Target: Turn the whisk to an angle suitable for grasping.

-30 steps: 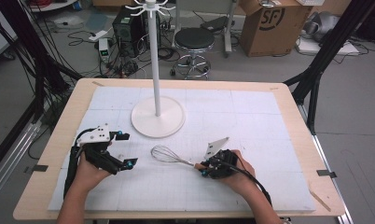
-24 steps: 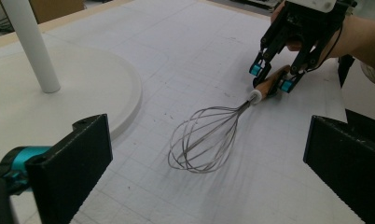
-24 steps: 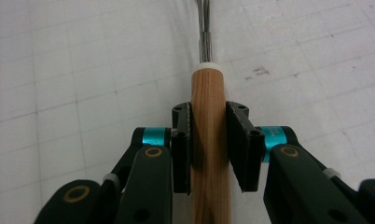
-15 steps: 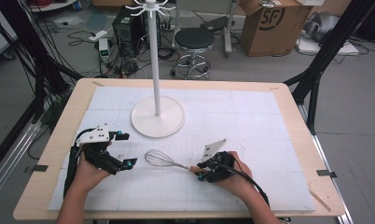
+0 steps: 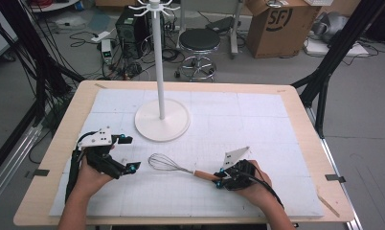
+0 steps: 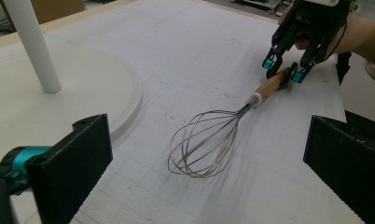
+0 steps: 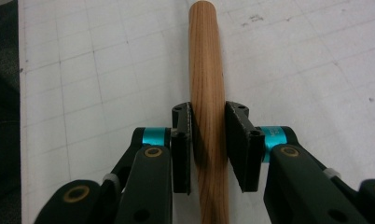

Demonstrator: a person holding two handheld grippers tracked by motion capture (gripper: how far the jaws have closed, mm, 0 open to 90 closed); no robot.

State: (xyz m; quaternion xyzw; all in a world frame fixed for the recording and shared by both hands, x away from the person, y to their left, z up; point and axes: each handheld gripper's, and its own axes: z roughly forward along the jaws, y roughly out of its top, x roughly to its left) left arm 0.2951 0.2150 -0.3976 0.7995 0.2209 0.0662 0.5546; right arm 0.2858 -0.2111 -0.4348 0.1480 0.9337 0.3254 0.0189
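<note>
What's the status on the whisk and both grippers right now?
Right gripper shut on whisk handle. Left gripper open, holding nothing. Whisk lying flat on mat. White stand beside it, not touching.

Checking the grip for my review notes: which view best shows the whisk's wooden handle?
The right gripper view: the wooden handle runs up between the right claw's pads, grain sharp. The left gripper view shows the handle small and far off, beyond the wire loops. The high view shows a short stub.
</note>
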